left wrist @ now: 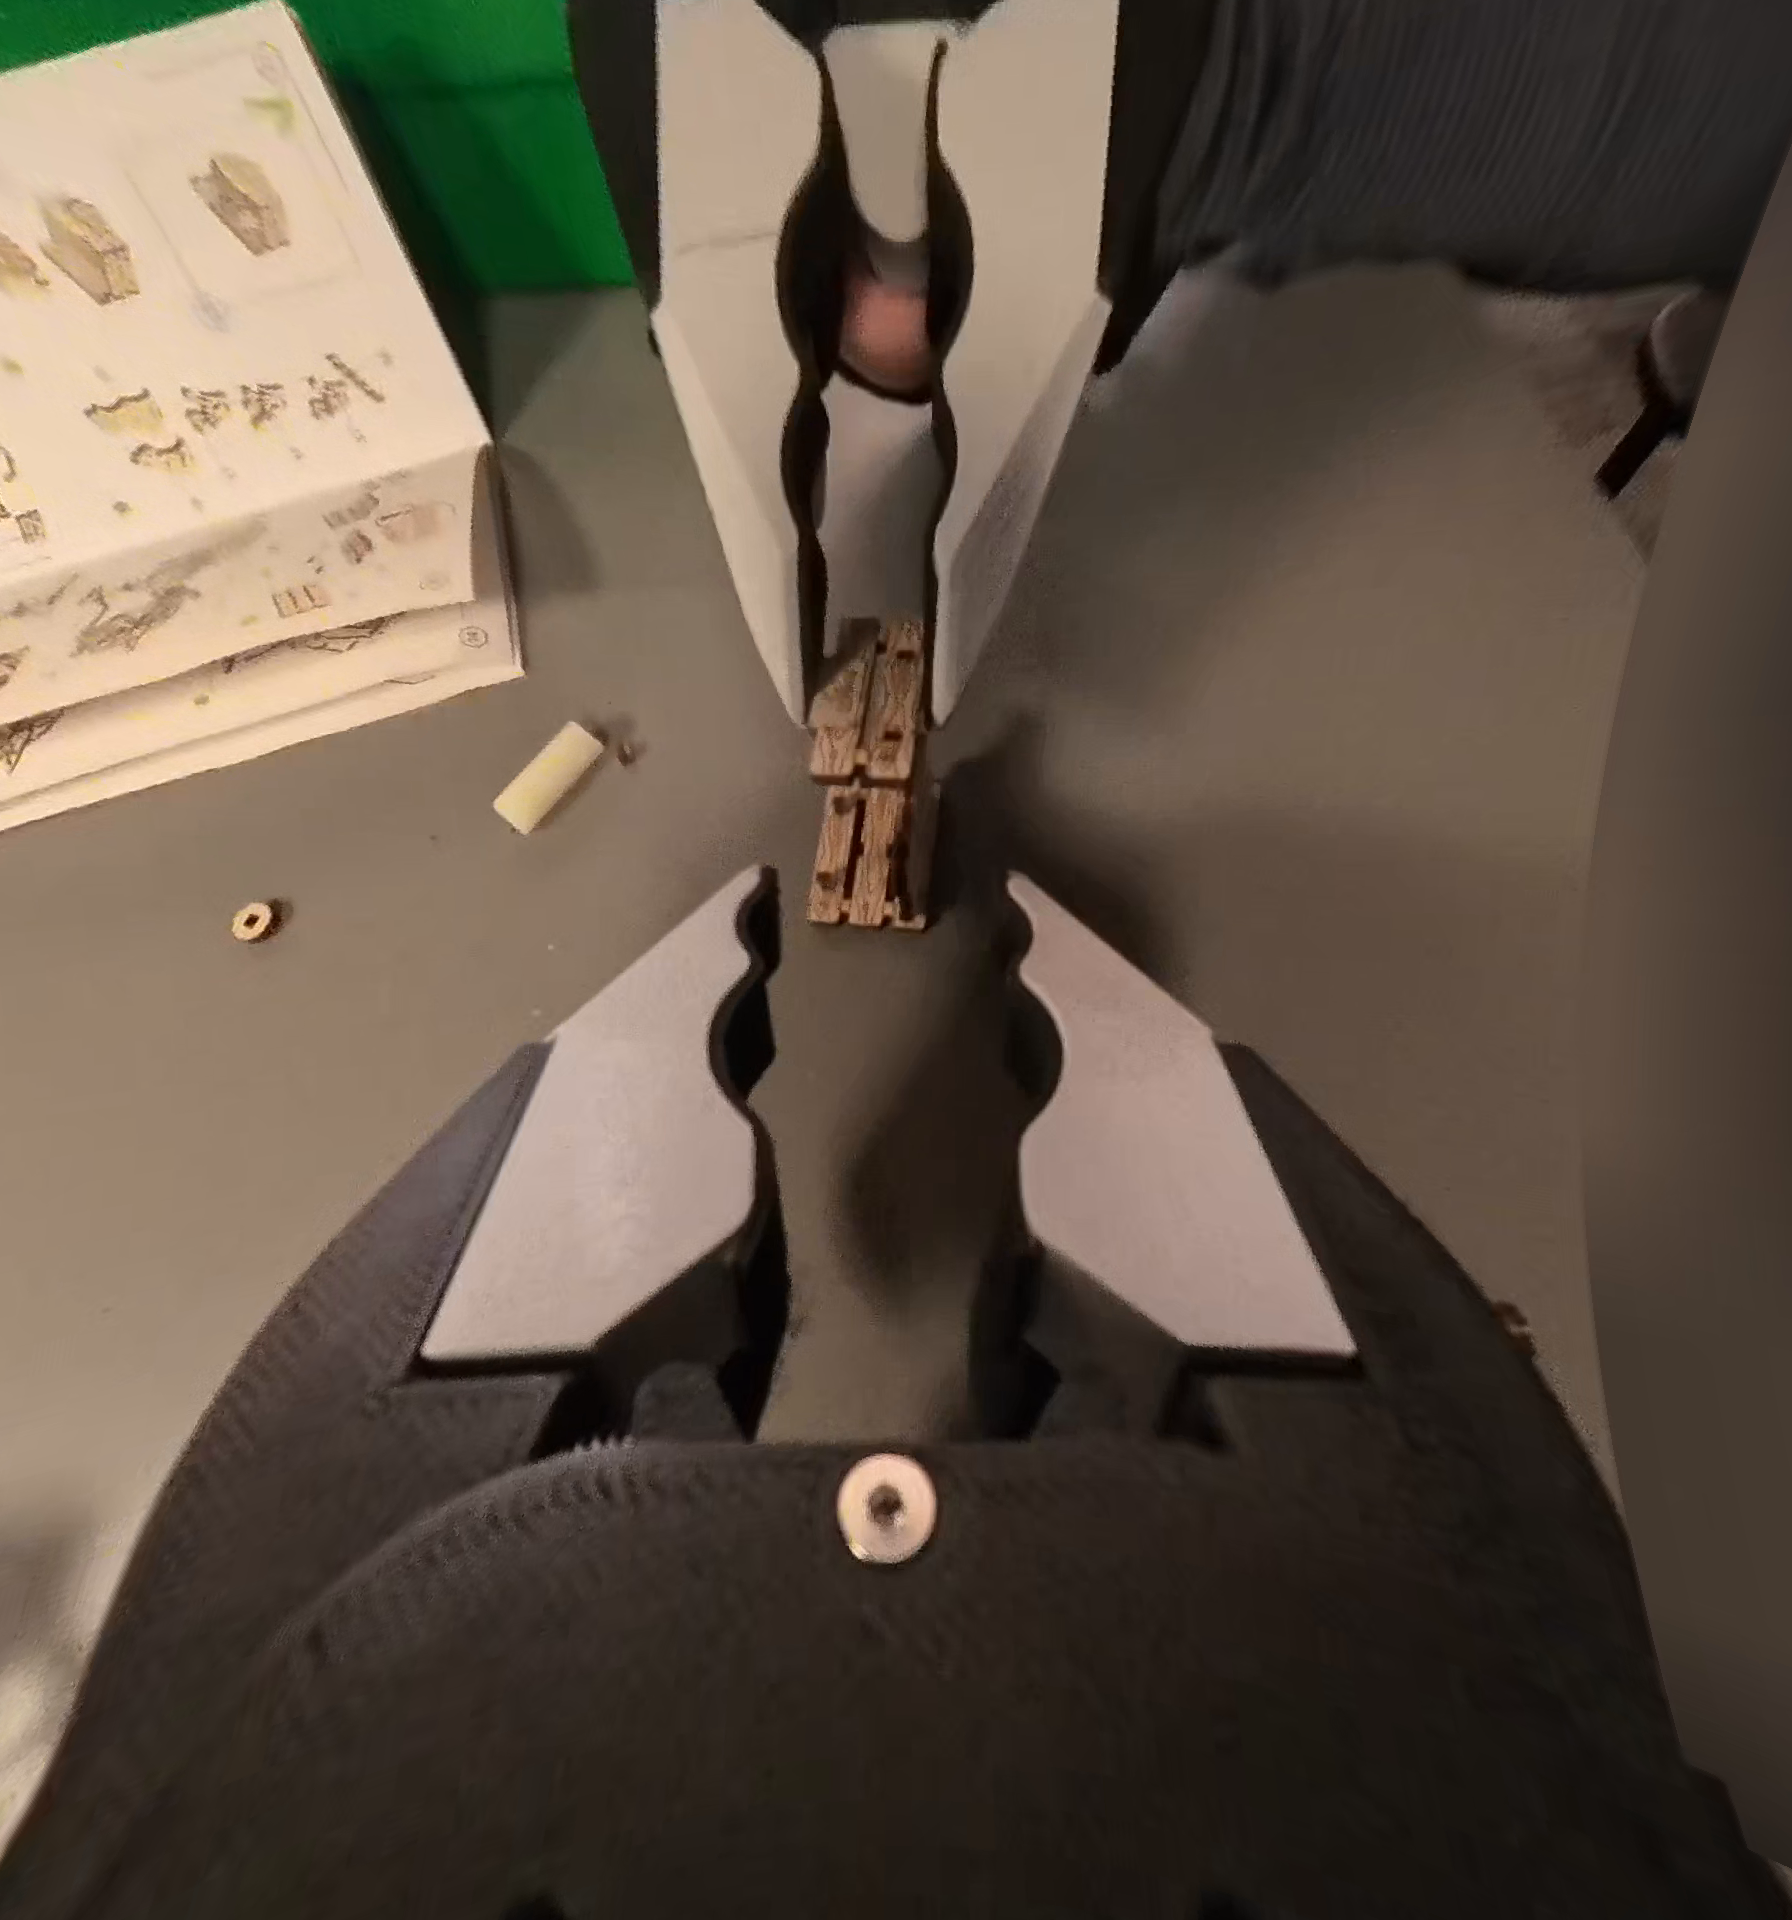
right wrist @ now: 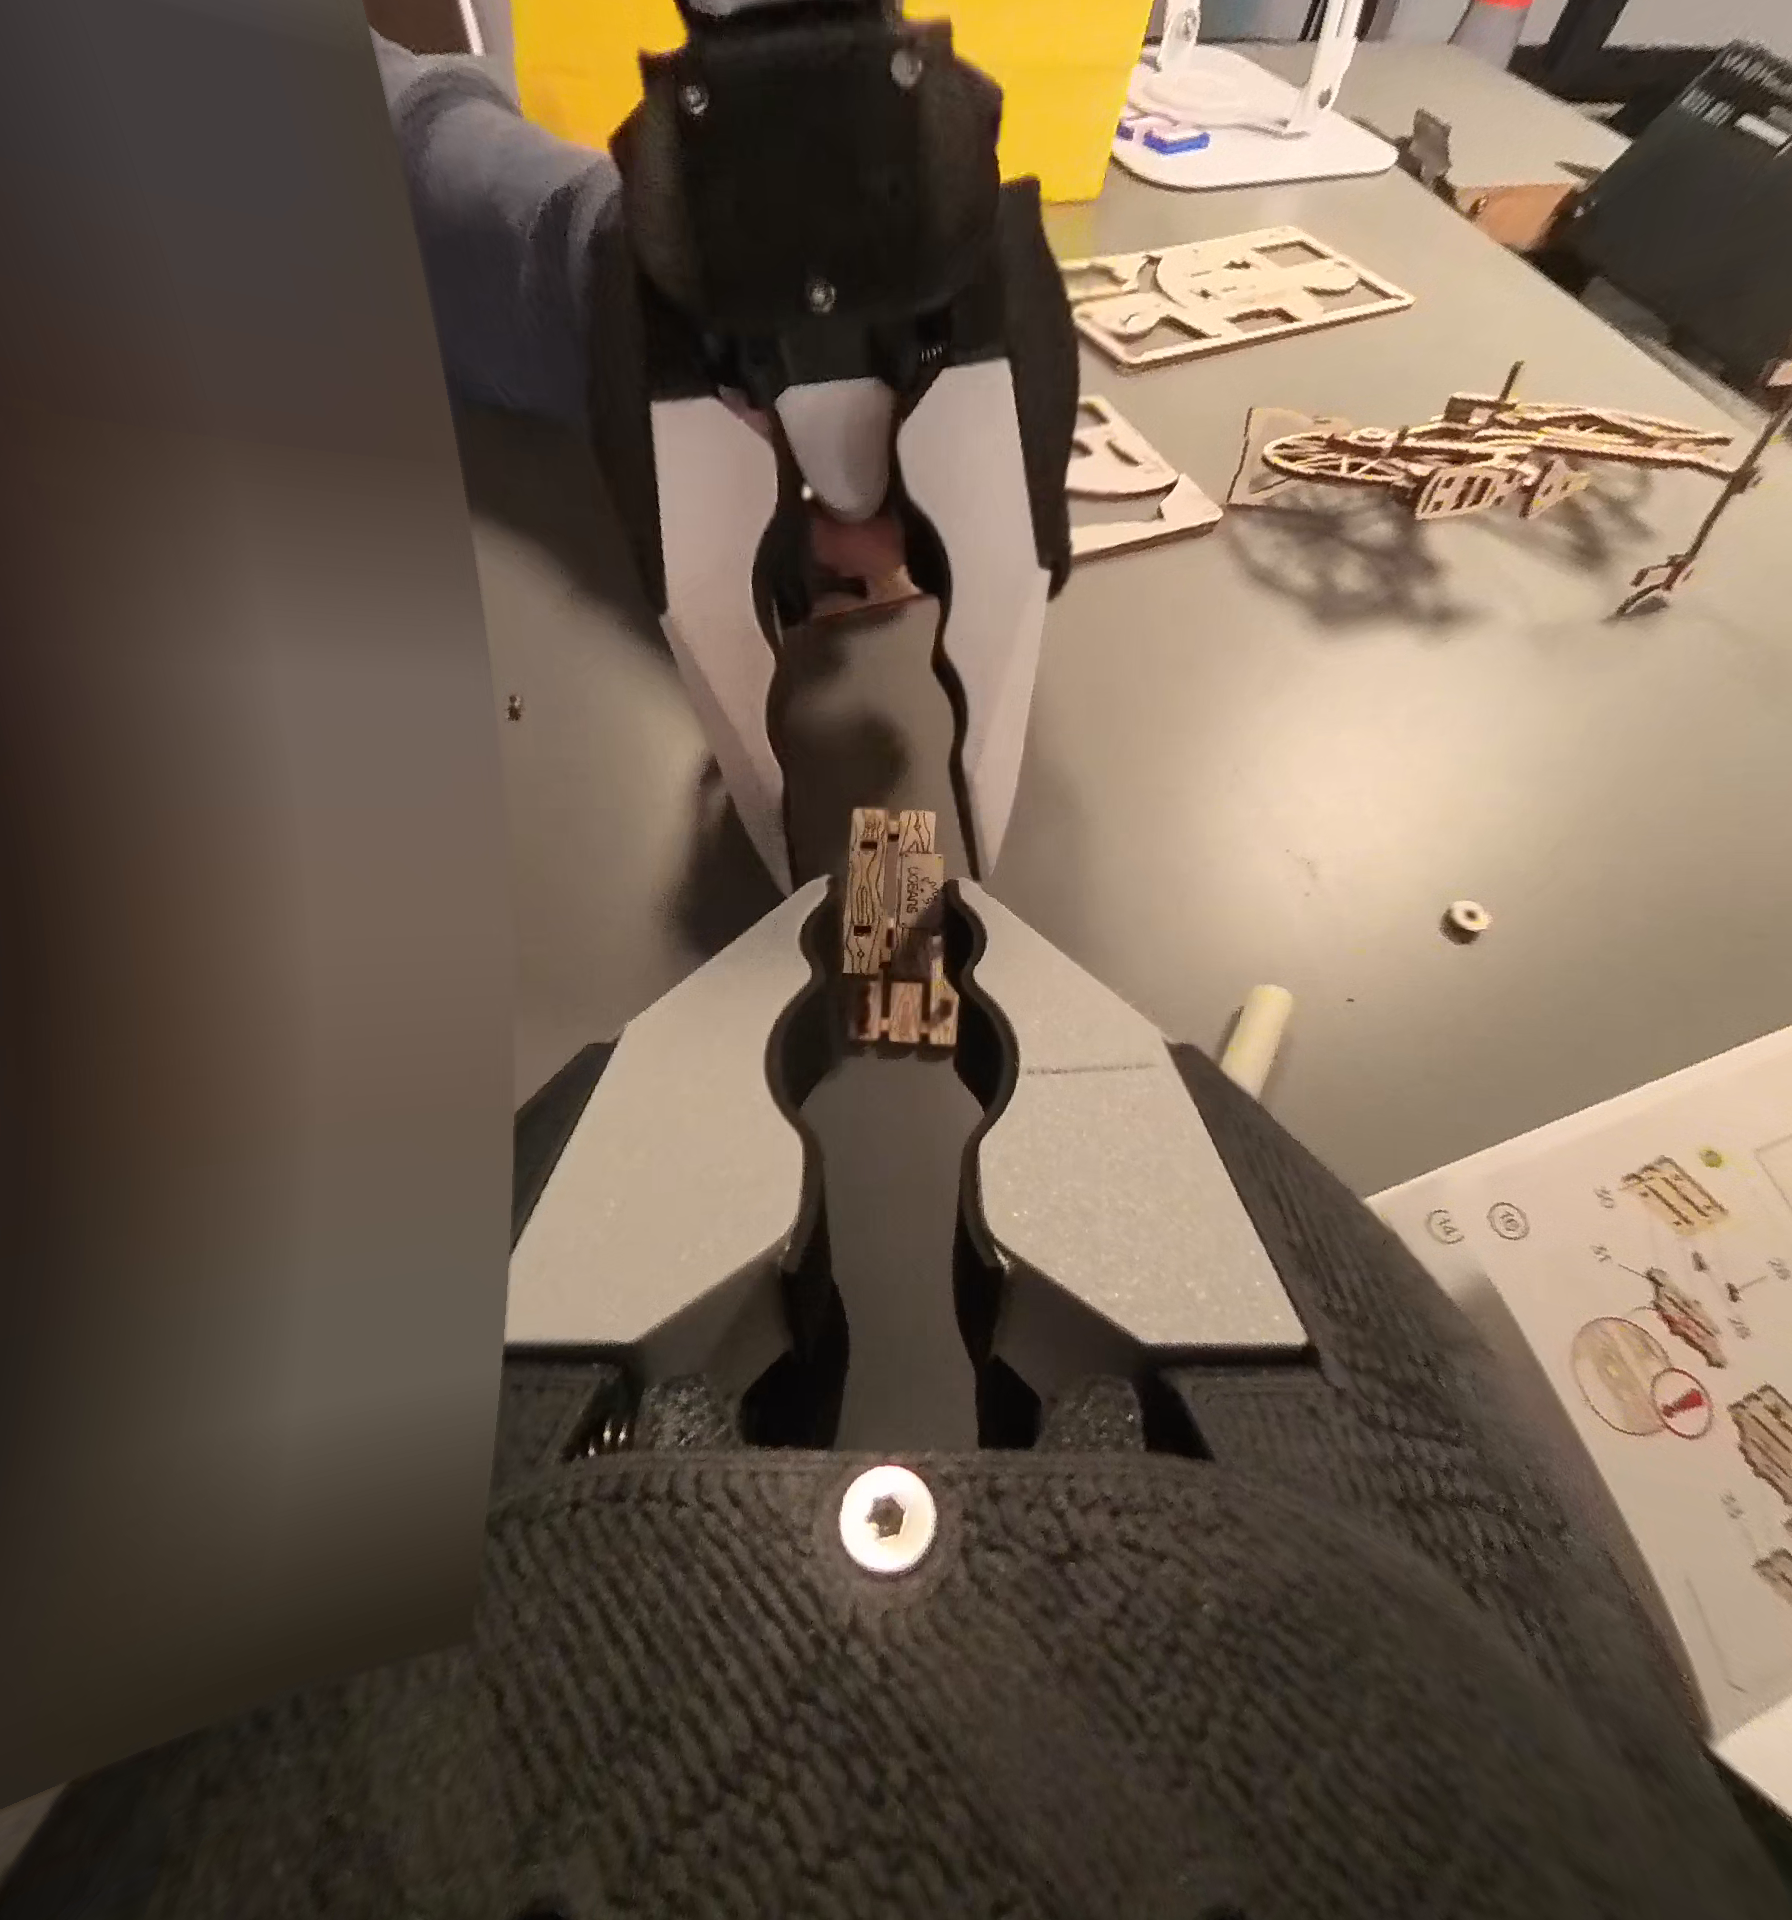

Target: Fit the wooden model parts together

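Wooden block assembly [left wrist: 868, 774] on desk [left wrist: 1287, 831]: right gripper [right wrist: 890, 896] clamped on it; left gripper [left wrist: 887, 899] apart, at block's 6 o'clock.

Your grippers' fingers [left wrist: 653, 1132] are pale grey with black wavy inner edges, on black ribbed bodies. The wooden block [left wrist: 868, 769] is tan-brown with dark engraved grain lines (darker in your left view). The table [left wrist: 352, 1039] is flat grey. The booklet [left wrist: 175, 416] is white with yellowish-brown drawings, and the bin [right wrist: 1068, 94] behind is bright yellow.
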